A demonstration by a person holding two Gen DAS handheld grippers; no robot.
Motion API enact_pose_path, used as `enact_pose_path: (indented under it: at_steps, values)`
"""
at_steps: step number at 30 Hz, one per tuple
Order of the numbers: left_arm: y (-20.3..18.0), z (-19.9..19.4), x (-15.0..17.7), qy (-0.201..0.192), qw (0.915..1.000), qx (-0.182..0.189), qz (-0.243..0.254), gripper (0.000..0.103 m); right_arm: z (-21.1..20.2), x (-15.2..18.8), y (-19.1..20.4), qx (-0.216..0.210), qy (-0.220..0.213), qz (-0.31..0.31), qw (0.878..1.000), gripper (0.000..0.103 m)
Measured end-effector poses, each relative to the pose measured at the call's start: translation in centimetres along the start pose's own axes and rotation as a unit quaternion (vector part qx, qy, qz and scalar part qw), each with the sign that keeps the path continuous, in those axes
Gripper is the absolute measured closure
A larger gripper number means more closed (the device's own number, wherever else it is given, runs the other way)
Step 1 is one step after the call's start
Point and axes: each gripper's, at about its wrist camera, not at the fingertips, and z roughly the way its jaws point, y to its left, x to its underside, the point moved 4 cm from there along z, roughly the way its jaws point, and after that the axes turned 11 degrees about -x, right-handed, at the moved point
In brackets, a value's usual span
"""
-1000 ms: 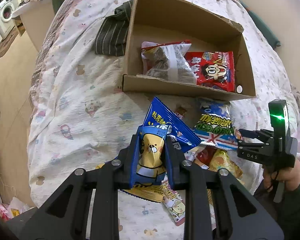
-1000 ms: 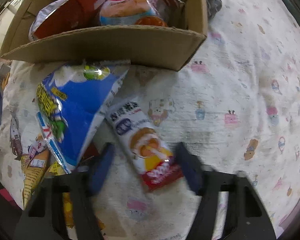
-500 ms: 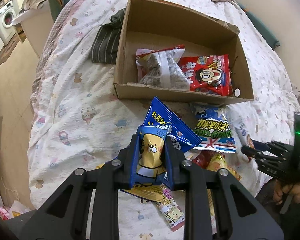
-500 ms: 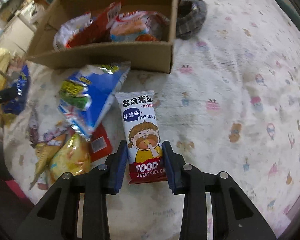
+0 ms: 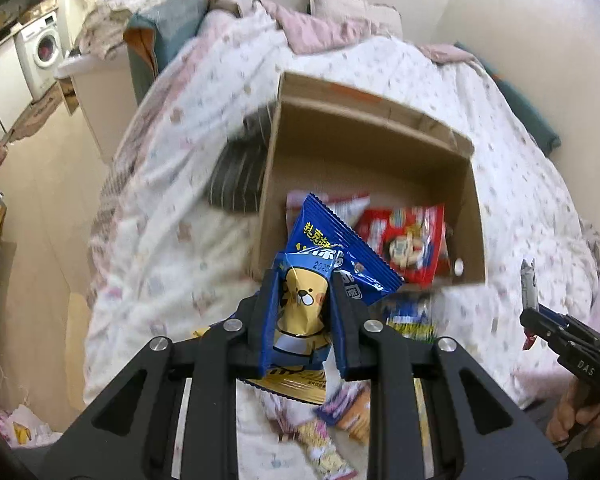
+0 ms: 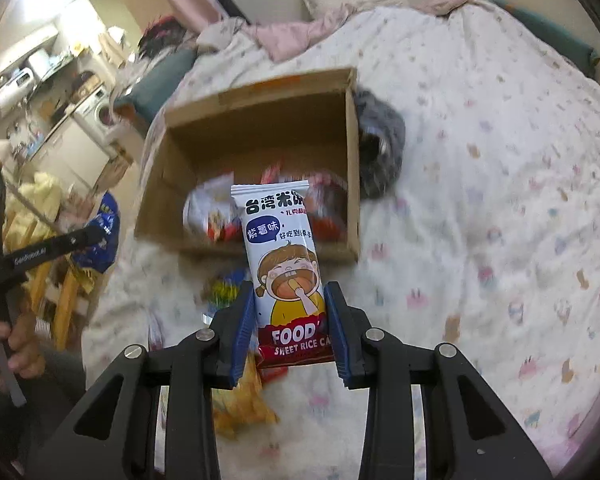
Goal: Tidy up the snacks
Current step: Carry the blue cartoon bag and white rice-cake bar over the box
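Observation:
My left gripper (image 5: 302,300) is shut on a blue snack packet with a yellow cartoon animal (image 5: 324,264), held up in the air in front of the cardboard box (image 5: 364,148). In the right wrist view my right gripper (image 6: 290,312) is shut on a white sweet rice cake packet (image 6: 284,252) with a cartoon child, lifted above the bed. The same cardboard box (image 6: 260,132) lies beyond it, with red and white snack bags (image 5: 404,240) inside. The other gripper (image 5: 560,332) shows at the right edge of the left wrist view.
More loose snacks (image 5: 340,412) lie on the patterned bedsheet (image 6: 480,200) below both grippers. A dark striped cloth (image 5: 240,176) lies against the box's side. A washing machine (image 5: 46,50) and cluttered furniture stand beyond the bed. A hand (image 6: 4,344) holds the left tool.
My right gripper closed on the rice cake packet and lifted it off the sheet. Both grippers rose with their packets, and the views tilted up toward the box and room.

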Motion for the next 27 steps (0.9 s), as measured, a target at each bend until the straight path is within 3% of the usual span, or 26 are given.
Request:
enact_pose_path:
  at_steps: [8, 13, 20, 27]
  values:
    - [-1.5, 1.3, -4.7, -0.025, 0.9996, -0.008, 0.013, 0.083, 1.5, -5.2, -0.5, 0.001, -0.028, 0.014, 0.999, 0.067]
    - [-2.7, 3.8, -6.6, -0.015, 0.9998, -0.008, 0.013, 0.083, 3.8, -7.9, -1.4, 0.001, -0.031, 0.028, 0.999, 0.067]
    - [-3.5, 6.5, -7.5, -0.027, 0.9995, -0.015, 0.01, 0.083, 7.3, -9.7, -3.0, 0.003, -0.019, 0.036, 0.999, 0.067]
    - [-4.4, 8.7, -7.3, -0.028, 0.9992, -0.018, 0.023, 0.083, 9.5, -9.3, -4.3, -0.006, -0.011, 0.042, 0.999, 0.067]
